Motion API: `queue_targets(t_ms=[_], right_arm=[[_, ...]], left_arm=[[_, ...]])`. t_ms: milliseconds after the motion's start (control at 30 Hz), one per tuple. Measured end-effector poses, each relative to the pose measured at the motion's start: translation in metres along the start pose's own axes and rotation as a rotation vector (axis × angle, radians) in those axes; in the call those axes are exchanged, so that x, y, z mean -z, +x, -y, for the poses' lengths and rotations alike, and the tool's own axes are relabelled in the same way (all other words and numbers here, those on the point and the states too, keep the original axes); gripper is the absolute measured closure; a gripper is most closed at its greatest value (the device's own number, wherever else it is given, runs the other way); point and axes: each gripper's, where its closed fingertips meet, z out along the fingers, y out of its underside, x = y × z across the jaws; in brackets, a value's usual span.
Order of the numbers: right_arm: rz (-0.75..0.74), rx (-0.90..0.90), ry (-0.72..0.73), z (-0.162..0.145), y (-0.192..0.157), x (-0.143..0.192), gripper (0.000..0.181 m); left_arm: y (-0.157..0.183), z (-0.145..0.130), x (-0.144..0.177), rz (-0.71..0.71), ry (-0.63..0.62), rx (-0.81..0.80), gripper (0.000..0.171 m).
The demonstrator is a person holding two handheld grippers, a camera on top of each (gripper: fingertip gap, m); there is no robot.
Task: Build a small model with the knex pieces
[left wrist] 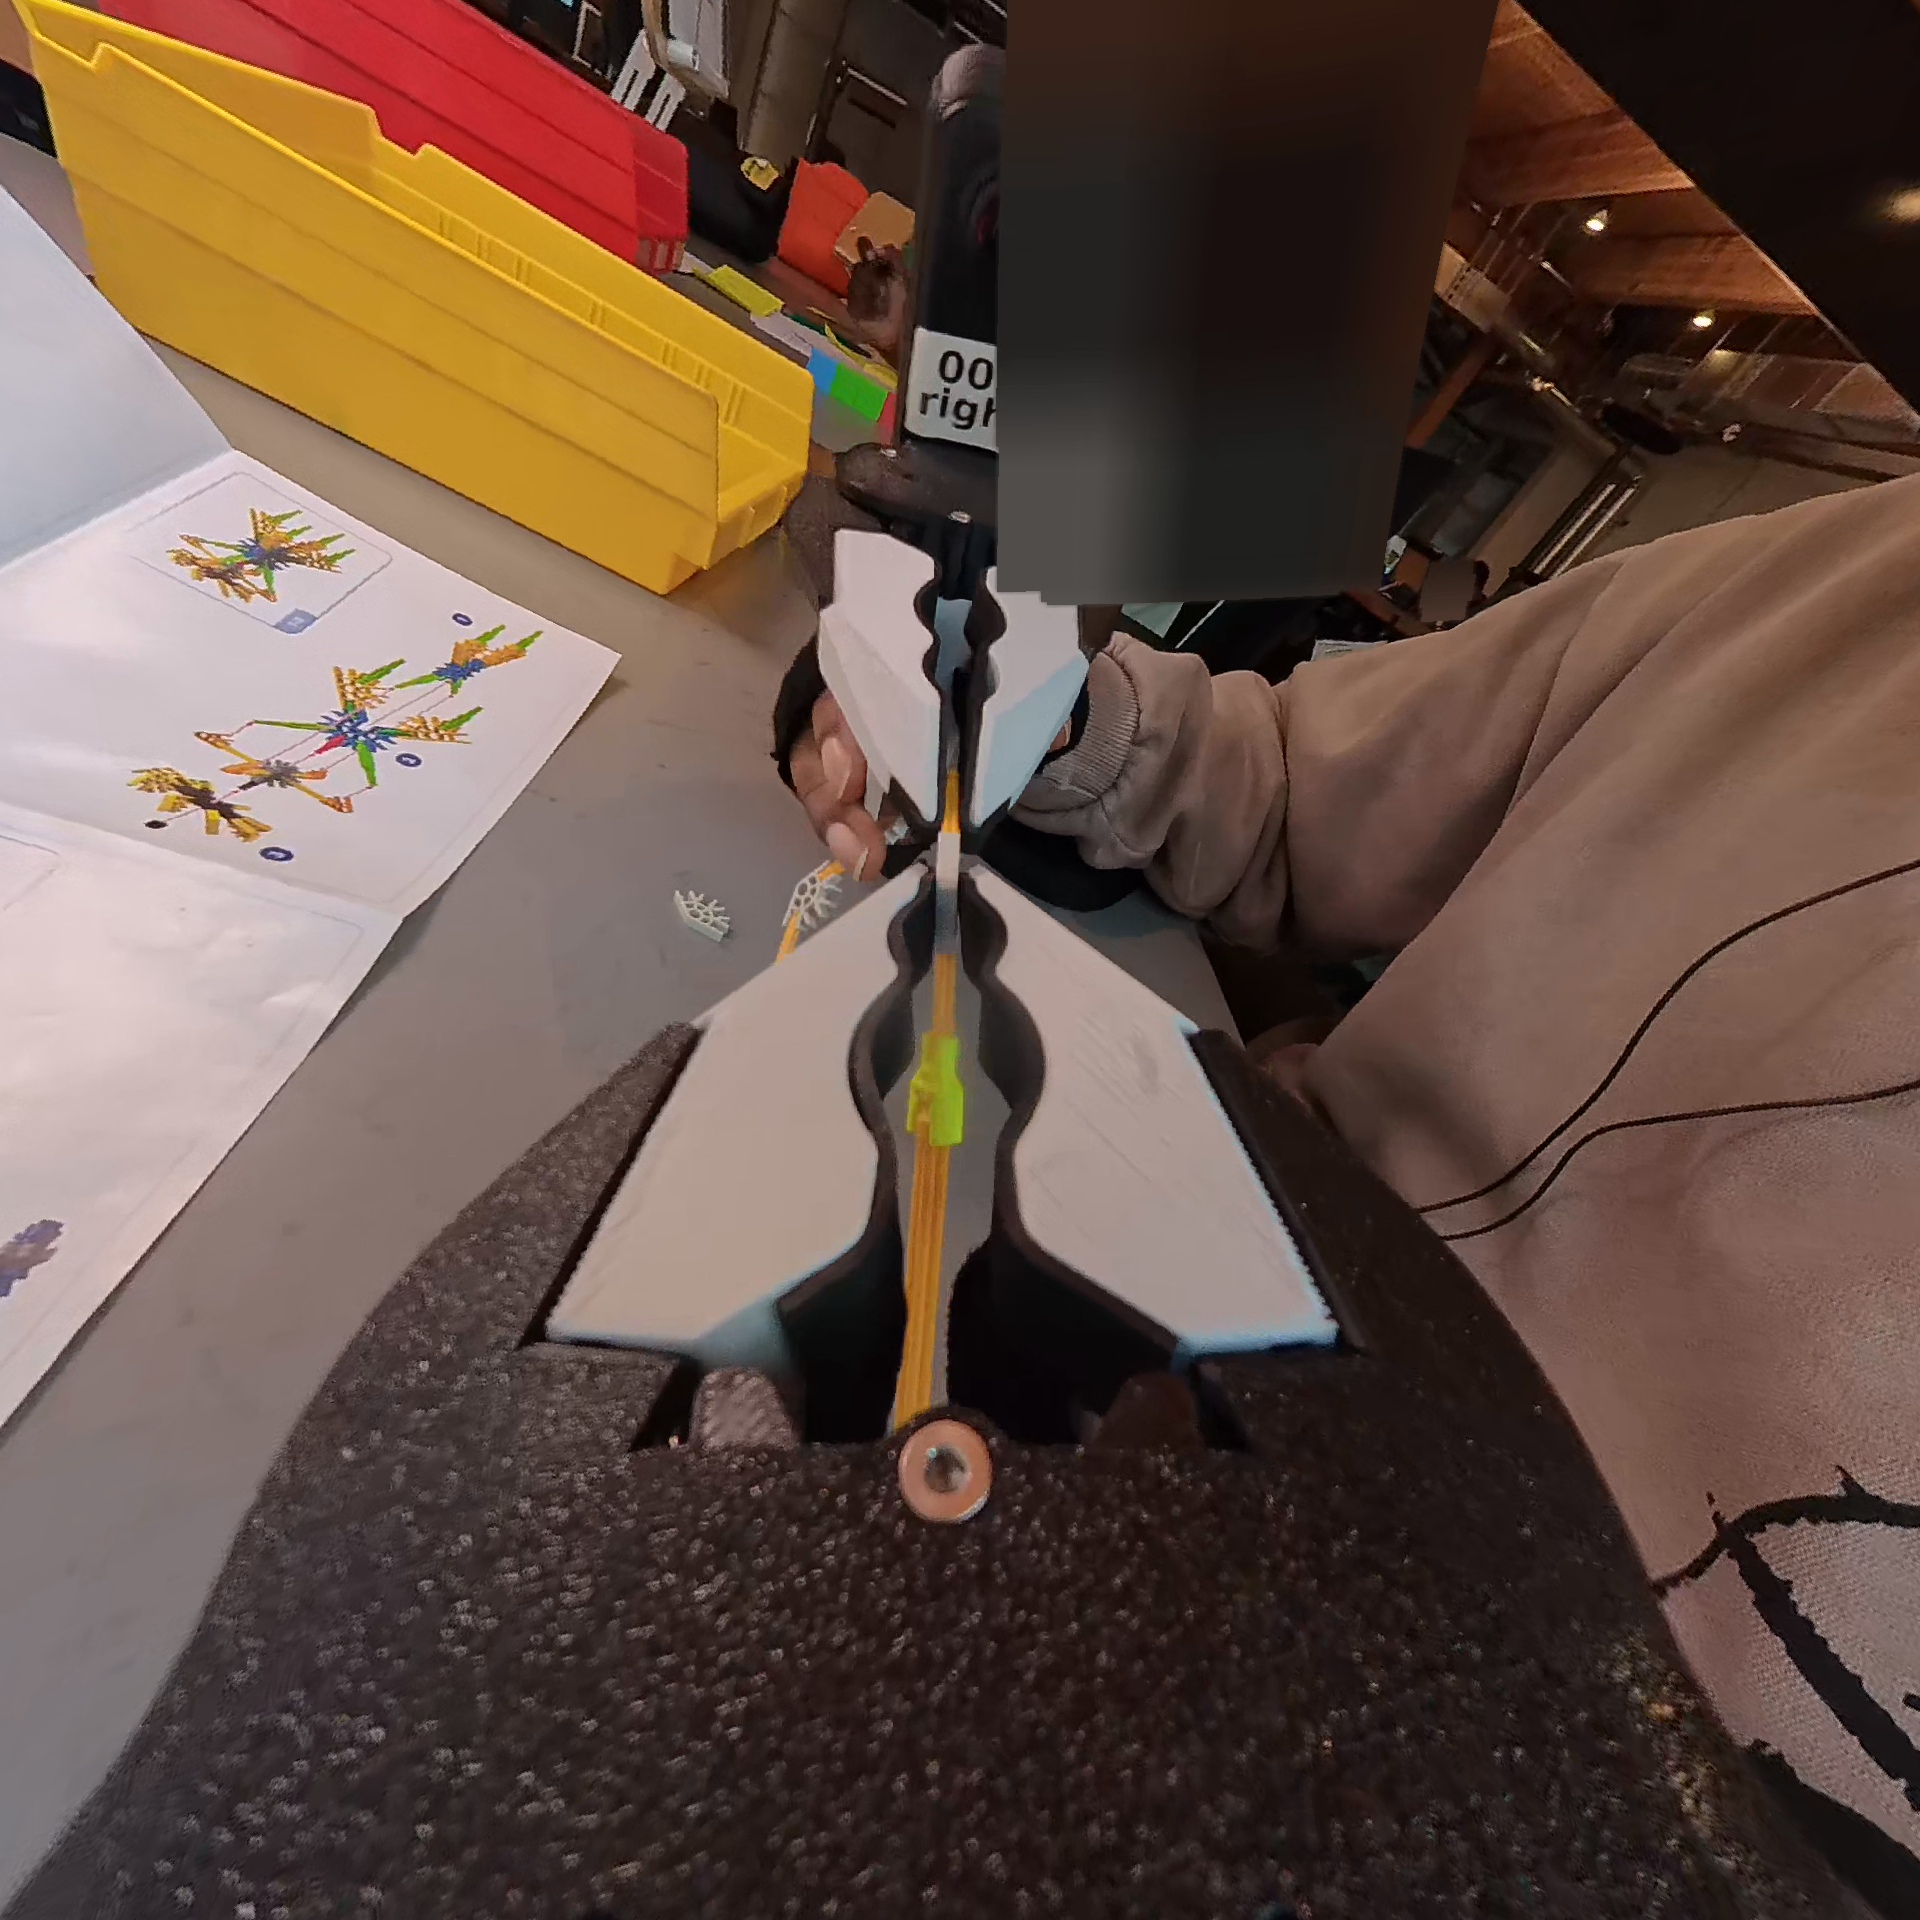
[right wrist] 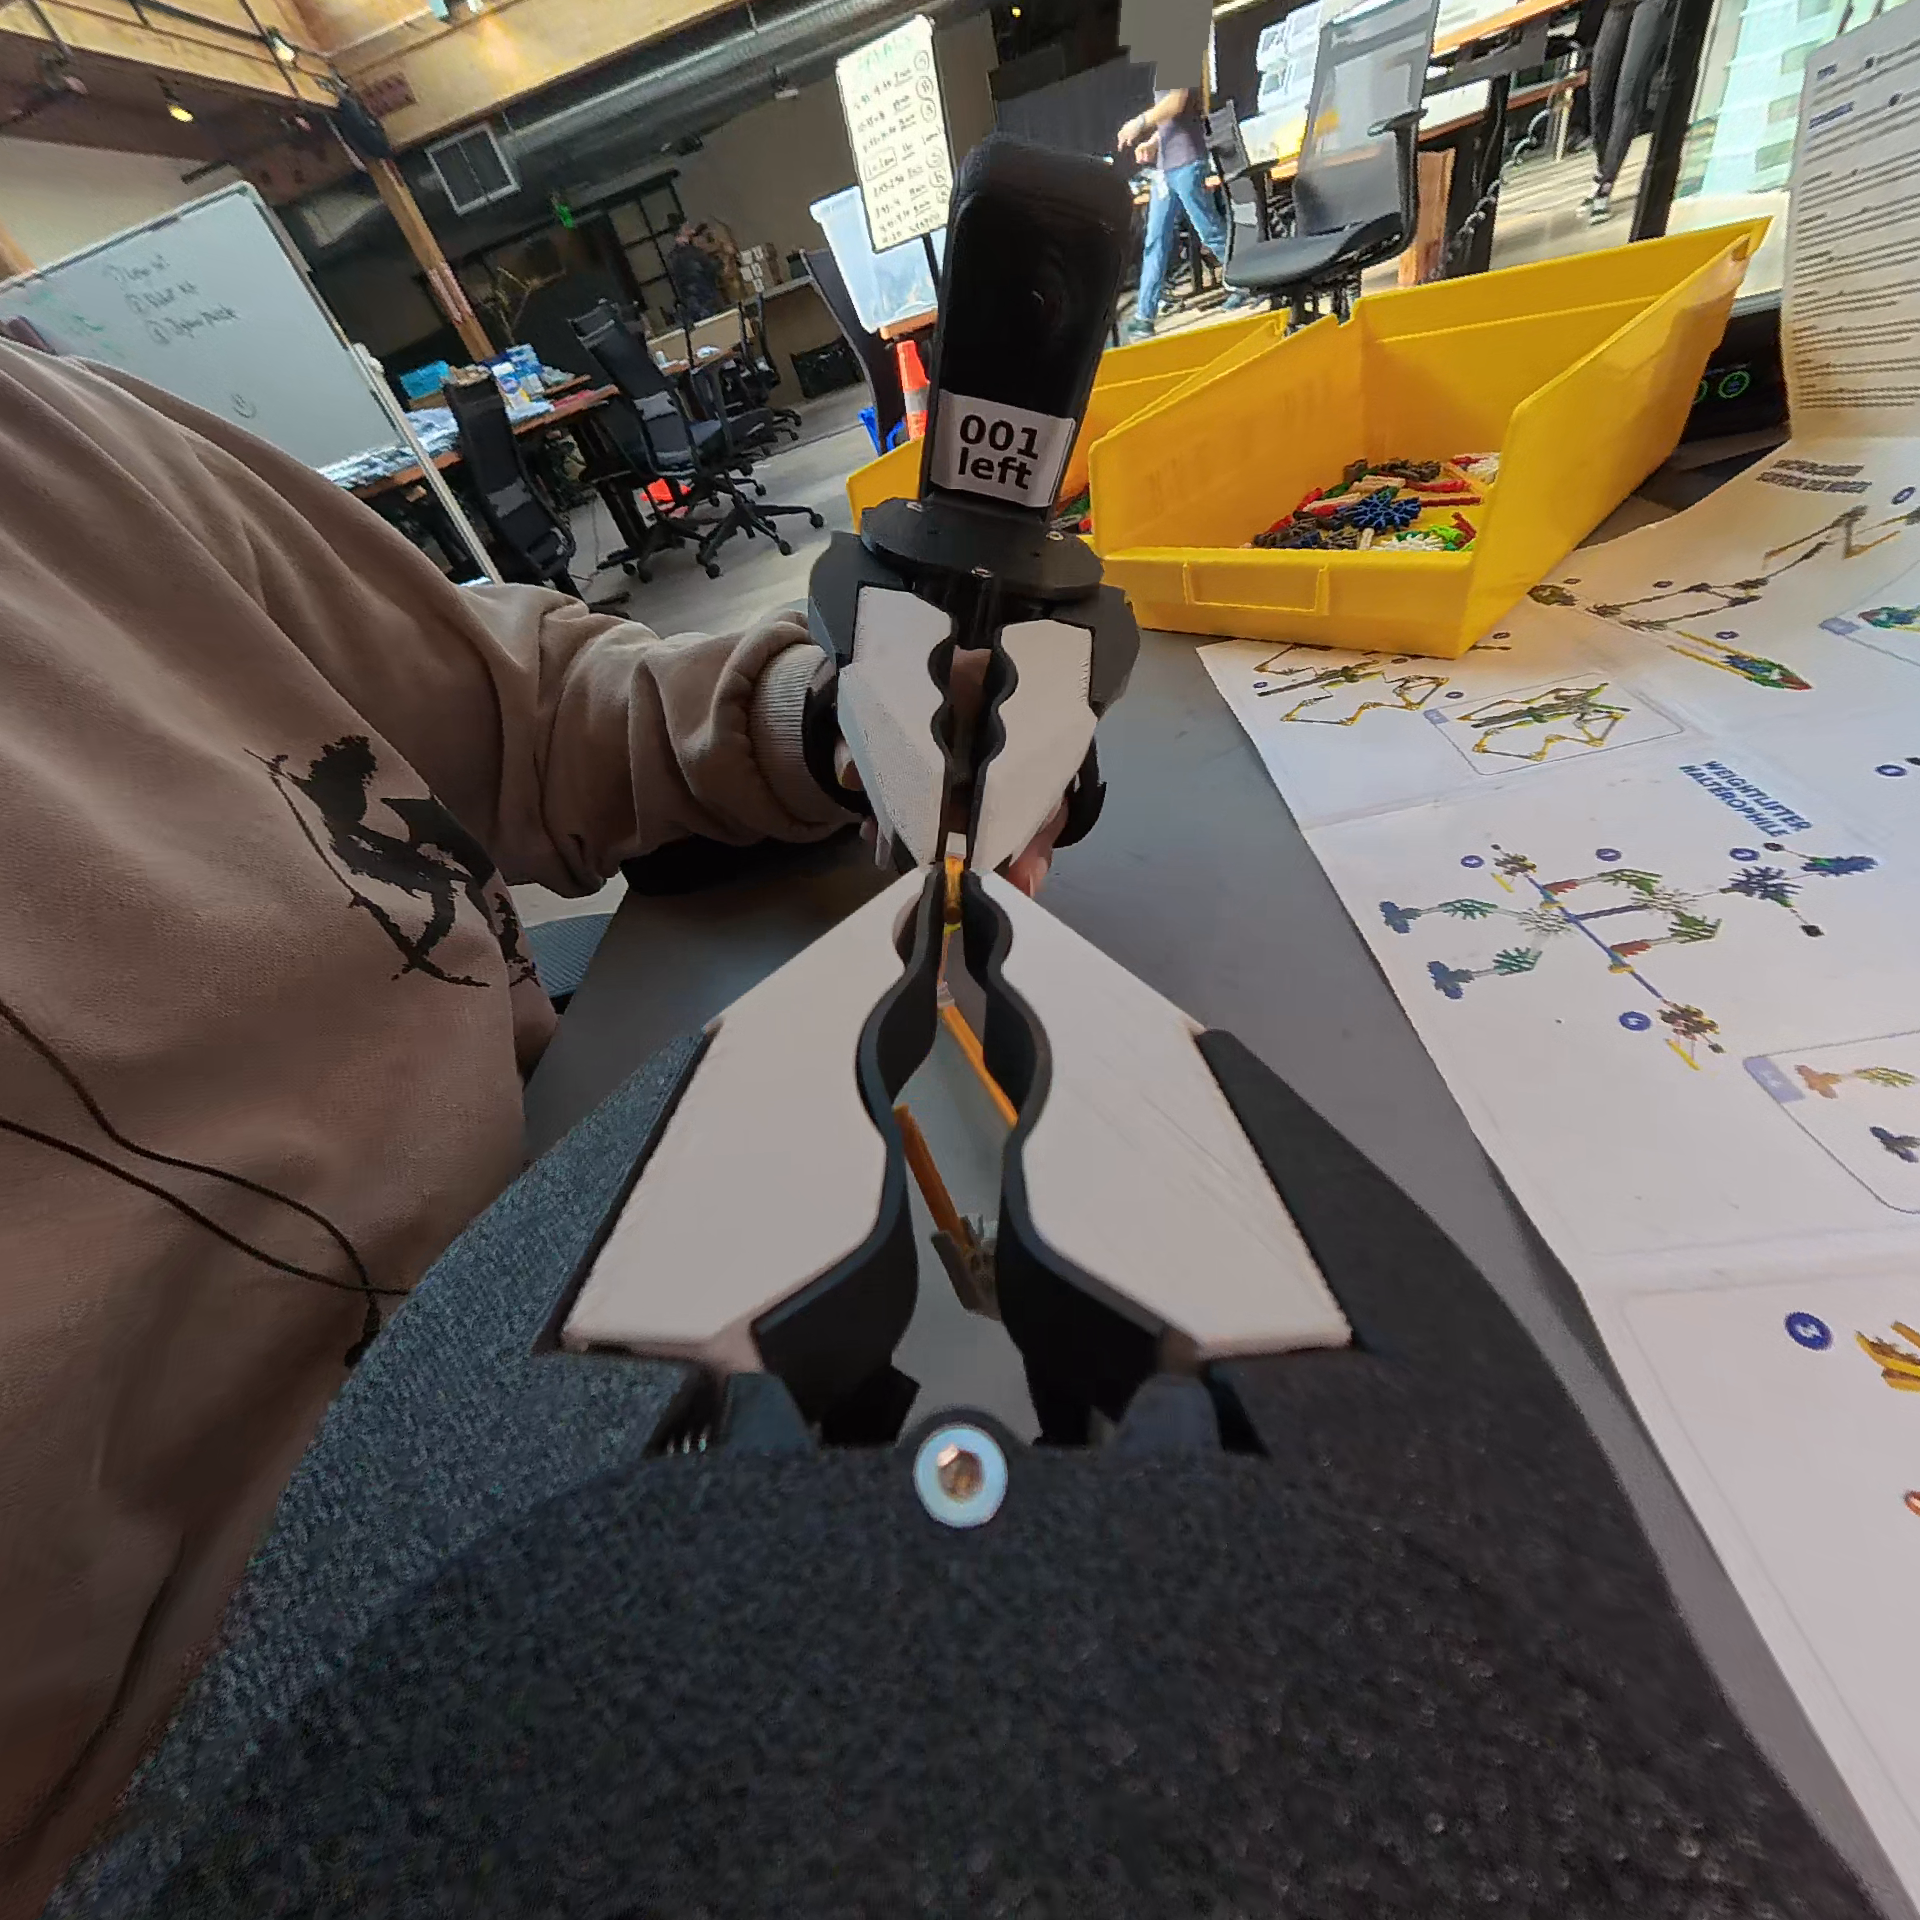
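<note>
Yellow plastic rod (left wrist: 940, 1023), thin, with a lime-green connector (left wrist: 935, 1091) clipped along it: held between the fingers of the left gripper (left wrist: 943, 883), which are closed on it, tips meeting the tips of the right gripper (right wrist: 954, 878) head-on above the grey table (left wrist: 582, 966). Right gripper likewise closed, pinching a yellow rod piece (right wrist: 977, 1060) with a small grey connector (right wrist: 966, 1252) at its near end; whether both grippers share one rod, cannot tell.

Surroundings:
- White snowflake-shaped connector (left wrist: 703, 916), loose on the table just beside the meeting tips; a second white-and-yellow piece (left wrist: 810, 899) next to it, partly hidden behind the left gripper's finger.
- Printed instruction sheets (left wrist: 312, 707) with coloured model diagrams, spread flat.
- Yellow bin (right wrist: 1455, 447) holding mixed coloured parts; a red bin (left wrist: 499, 114) behind another yellow one.
- Beige sweatshirt sleeve (left wrist: 1299, 769) of the person, close behind the right gripper.
- Office chairs (right wrist: 665, 447) and whiteboard (right wrist: 208, 322) far behind.
</note>
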Motion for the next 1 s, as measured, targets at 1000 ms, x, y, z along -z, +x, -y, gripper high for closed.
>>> queue_targets(t_ms=[1000], right_arm=[[0.967, -0.199, 0.111, 0.010, -0.146, 0.019, 0.180]], left_arm=[[0.081, -0.004, -0.004, -0.508, 0.035, 0.023, 0.169]])
